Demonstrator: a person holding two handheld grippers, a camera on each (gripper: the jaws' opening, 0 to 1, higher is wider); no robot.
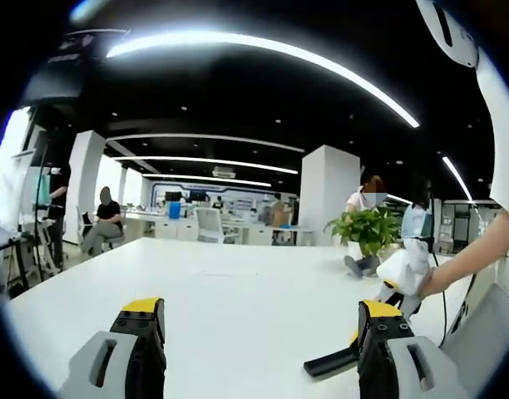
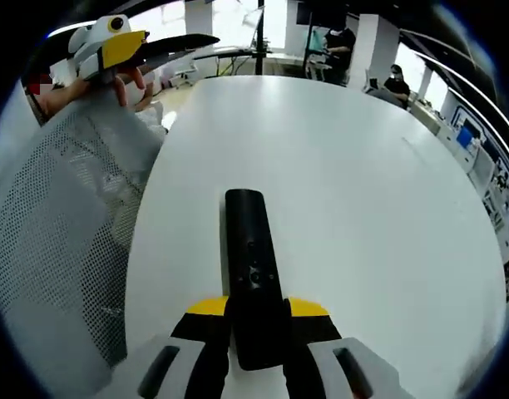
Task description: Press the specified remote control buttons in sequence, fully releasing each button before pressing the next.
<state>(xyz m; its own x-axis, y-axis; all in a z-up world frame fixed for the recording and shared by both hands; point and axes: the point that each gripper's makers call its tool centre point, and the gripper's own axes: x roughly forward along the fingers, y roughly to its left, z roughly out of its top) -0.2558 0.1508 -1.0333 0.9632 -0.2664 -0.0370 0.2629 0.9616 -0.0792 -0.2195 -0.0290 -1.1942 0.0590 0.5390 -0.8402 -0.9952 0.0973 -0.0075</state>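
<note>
A long black remote (image 2: 248, 266) with small buttons on its top face points away over the white table (image 2: 363, 183). My right gripper (image 2: 256, 309) is shut on its near end, yellow-tipped jaws on either side. In the left gripper view the remote (image 1: 329, 363) juts out low over the table (image 1: 238, 283), partly hidden behind my own right-hand jaw, and the right gripper (image 1: 396, 289) comes in from the right in a person's hand. My left gripper (image 1: 263, 314) is open with nothing between its jaws. It also appears at the top left as the left gripper (image 2: 184, 41), well away from the remote.
A potted green plant (image 1: 369, 229) stands on the table's far right part. A white mesh chair (image 2: 63, 233) sits close against the table edge. A seated person (image 1: 105, 220) and desks are far behind the table.
</note>
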